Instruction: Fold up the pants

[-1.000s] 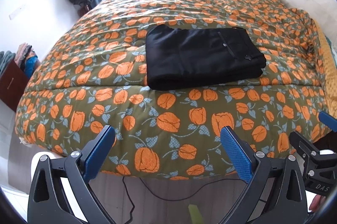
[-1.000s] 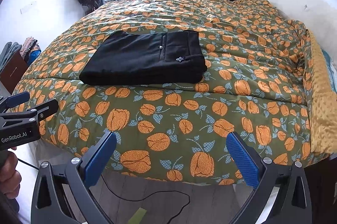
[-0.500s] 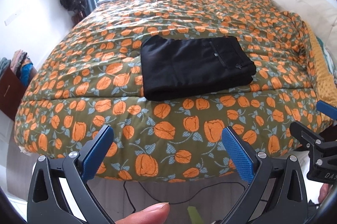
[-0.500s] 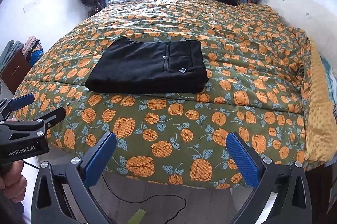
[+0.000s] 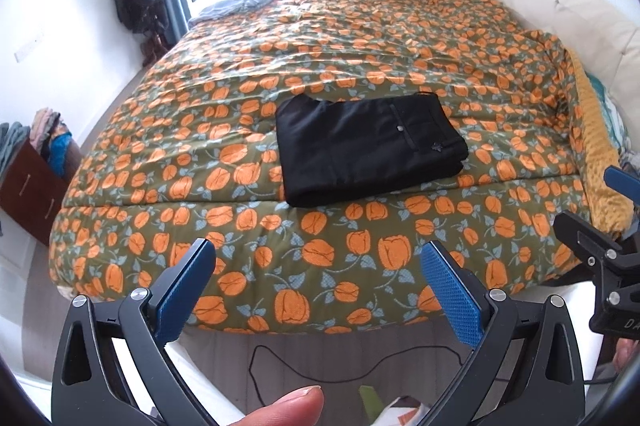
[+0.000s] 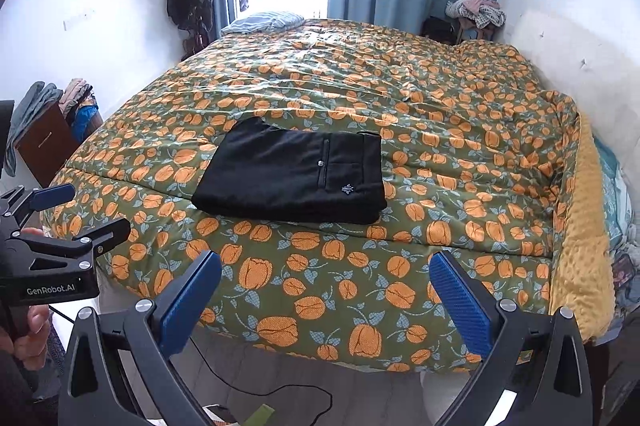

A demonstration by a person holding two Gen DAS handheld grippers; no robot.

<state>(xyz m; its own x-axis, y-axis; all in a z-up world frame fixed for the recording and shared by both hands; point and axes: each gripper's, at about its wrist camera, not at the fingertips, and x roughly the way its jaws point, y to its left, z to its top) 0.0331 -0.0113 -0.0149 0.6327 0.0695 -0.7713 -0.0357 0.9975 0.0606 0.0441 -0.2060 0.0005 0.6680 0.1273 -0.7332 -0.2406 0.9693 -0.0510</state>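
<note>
The black pants (image 5: pixel 368 145) lie folded in a flat rectangle on the bed, near its front edge; they also show in the right wrist view (image 6: pixel 296 173). My left gripper (image 5: pixel 316 266) is open and empty, held off the bed, well short of the pants. My right gripper (image 6: pixel 326 278) is open and empty too, back from the bed's front edge. Each gripper shows at the side of the other's view: the right one (image 5: pixel 600 226) and the left one (image 6: pixel 68 218).
The bed has an orange-flowered green quilt (image 5: pixel 360 57) and a yellow blanket (image 6: pixel 580 226) at its right side. A dark cable (image 5: pixel 320 370) lies on the floor below the bed. A brown box with clothes (image 5: pixel 32 169) stands at the left wall.
Both grippers have drawn back and up from the bed, so the pants look smaller and farther away. A fingertip now shows at the bottom of the left wrist view.
</note>
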